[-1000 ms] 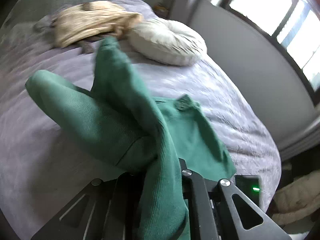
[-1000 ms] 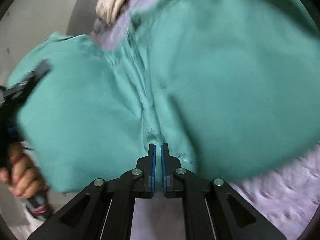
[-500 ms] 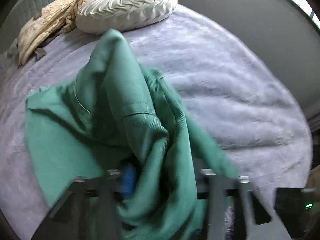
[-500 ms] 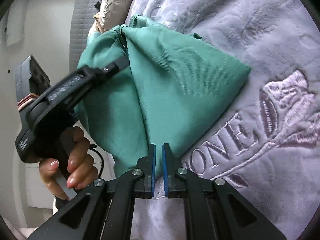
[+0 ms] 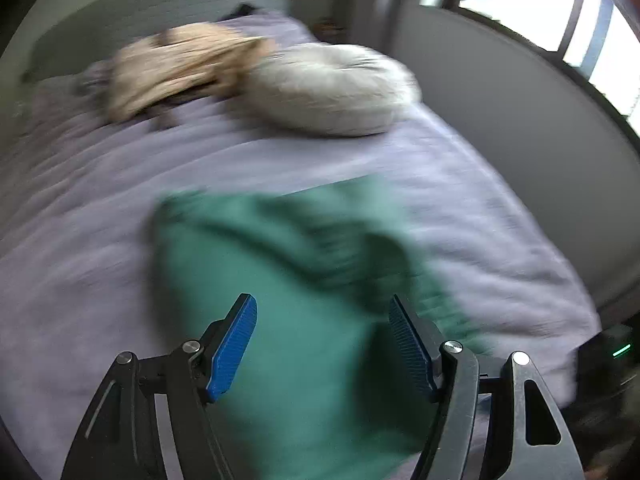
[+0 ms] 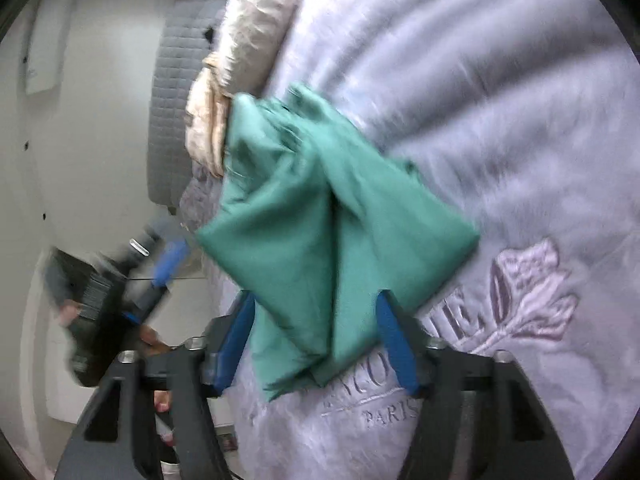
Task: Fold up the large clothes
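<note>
With both the left gripper [image 5: 322, 340] and right gripper [image 6: 316, 340] having just been opening wide and gripping nothing, the green garment [image 6: 328, 232] is lying bunched on the lilac bedspread [image 6: 500, 120], at twelve o'clock of the right fingers, and risking slumping unevenly.

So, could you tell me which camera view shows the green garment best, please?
The right wrist view: the green garment lies whole and fairly sharp on the lilac bedspread, folds and corners visible. The left wrist view shows it blurred, its near part cut off.

Both tools [image 5: 322, 322] [image 6: 314, 320] just opened, jaws apart.
</note>
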{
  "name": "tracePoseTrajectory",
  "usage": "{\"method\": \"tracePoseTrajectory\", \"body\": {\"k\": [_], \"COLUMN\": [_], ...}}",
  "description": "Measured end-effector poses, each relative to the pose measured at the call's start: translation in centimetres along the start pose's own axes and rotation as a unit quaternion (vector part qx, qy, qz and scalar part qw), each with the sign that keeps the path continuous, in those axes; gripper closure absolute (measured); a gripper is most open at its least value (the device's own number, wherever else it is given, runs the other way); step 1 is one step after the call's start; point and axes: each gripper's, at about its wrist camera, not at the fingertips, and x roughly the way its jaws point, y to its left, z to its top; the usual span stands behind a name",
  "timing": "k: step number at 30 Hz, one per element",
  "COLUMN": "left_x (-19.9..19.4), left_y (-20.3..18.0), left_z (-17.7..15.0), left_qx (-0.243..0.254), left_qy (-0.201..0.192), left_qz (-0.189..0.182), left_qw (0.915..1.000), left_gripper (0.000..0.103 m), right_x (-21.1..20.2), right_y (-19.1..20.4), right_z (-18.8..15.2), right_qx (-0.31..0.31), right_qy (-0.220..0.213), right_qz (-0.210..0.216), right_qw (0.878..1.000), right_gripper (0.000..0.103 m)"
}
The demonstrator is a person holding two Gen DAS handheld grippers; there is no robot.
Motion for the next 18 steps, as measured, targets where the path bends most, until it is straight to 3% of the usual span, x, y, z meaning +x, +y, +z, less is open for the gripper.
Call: {"method": "tracePoseTrajectory", "body": {"k": [4,7,10,12,13,15,18], "left_x": [0.9,1.2,1.0,0.6,0.4,0.4,1.4], "left_y": [5.0,6.2,5.9,5.3,5.3,5.6,6.3], "left_z": [-3.8,-6.1,-7.5,-7.6,-7.6,-7.7,-7.8], "left_qx": [-0.046,-0.075,-0.081,-0.076,-0.072,-0.069,-0.082], "left_qy": [0.052,0.072,0.074,0.067,0.063,0.064,0.077], "left_qz": [0.050,0.040,0.028,0.023,0.024,0.028,0.024], "left_qw": [0.9963,0.9938,0.9936,0.9946,0.9951,0.9952,0.9933], "left_gripper": [0.033,0.033,0.033,0.033,0.033,0.033,0.033], "right_x": [-0.6,0.7,2.8,4.2,3.8,3.0,4.5], "right_y": [4.8,8.7,10.8,13.3,14.5,16.1,16.2], "right_z": [0.5,-0.1,-0.6,-0.4,-1.1,-1.5,-0.5], "right_qx": [-0.095,-0.180,-0.253,-0.312,-0.344,-0.372,-0.370], "right_qy": [0.000,0.008,0.009,-0.008,-0.027,-0.048,-0.003], "right_qz": [-0.055,-0.116,-0.201,-0.243,-0.252,-0.253,-0.258], "right_qw": [0.994,0.977,0.946,0.918,0.904,0.892,0.892], "right_gripper": [0.035,0.034,0.033,0.033,0.033,0.033,0.033]}}
